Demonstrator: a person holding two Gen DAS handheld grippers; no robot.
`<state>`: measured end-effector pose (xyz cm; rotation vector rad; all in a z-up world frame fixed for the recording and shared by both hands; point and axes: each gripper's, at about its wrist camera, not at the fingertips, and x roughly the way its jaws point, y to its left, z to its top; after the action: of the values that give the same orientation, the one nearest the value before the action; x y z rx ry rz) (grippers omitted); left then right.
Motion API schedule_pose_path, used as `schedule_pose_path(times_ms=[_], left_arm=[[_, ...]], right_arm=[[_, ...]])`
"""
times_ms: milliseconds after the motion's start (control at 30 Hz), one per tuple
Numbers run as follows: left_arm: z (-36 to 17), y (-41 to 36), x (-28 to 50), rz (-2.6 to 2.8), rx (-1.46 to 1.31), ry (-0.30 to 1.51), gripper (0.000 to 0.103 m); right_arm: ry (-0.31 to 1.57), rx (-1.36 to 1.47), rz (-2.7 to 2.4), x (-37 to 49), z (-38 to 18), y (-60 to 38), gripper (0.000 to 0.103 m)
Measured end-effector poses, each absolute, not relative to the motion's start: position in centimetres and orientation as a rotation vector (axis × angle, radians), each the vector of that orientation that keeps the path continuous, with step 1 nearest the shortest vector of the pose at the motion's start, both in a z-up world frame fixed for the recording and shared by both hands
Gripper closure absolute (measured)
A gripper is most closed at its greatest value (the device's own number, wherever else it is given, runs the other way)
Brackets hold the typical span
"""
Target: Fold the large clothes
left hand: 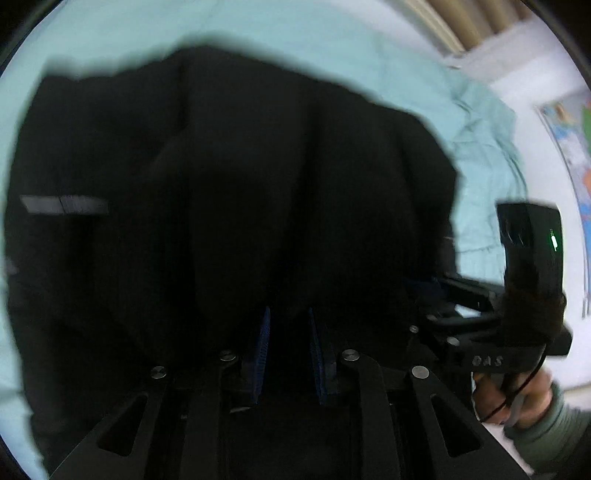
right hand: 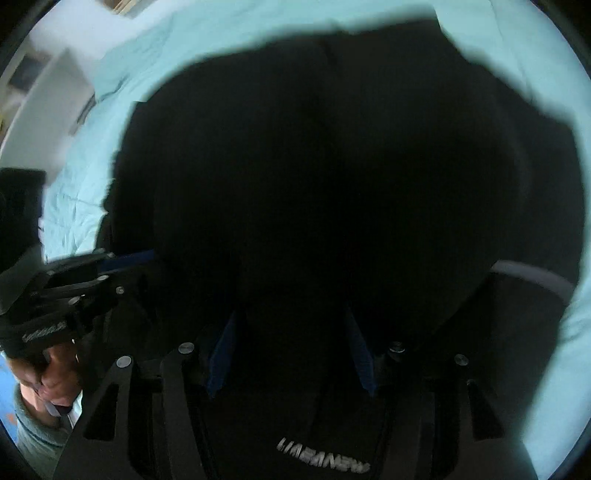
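A large black garment point(left hand: 240, 184) hangs bunched over a pale turquoise bedsheet point(left hand: 295, 33) and fills both views point(right hand: 314, 166). It has a grey stripe point(left hand: 64, 205) and white lettering point(right hand: 323, 456). My left gripper point(left hand: 288, 332) has its blue pads point(left hand: 263, 354) close together with black cloth pinched between them. My right gripper point(right hand: 291, 332) has its blue pads point(right hand: 221, 354) wider apart, with black cloth bunched between them. The right gripper shows at the right of the left wrist view point(left hand: 480, 332); the left one shows at the left of the right wrist view point(right hand: 74, 288).
The sheet point(right hand: 92, 166) is wrinkled toward the bed's edge. A white wall with a colourful poster point(left hand: 576, 155) and a curtain point(left hand: 443, 26) lie beyond. The person's hands in grey-green sleeves point(left hand: 546, 424) hold both grippers.
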<state>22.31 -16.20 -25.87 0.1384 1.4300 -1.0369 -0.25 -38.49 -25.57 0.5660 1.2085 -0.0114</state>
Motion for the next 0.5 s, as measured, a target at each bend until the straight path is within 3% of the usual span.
schedule_pose_path(times_ms=[233,500], left_arm=[[-25.4,-15.1,21.1,-1.031,0.096,1.381,0.081],[-19.3,-12.6,16.9,-1.174,0.061,1.267,0.081]], right_arm=[[1.12,0.486,-0.028,-1.6,-25.1,-37.0,0.045],[0.933,0.532,-0.004,-6.3,-17.6,-40.4,0.041]])
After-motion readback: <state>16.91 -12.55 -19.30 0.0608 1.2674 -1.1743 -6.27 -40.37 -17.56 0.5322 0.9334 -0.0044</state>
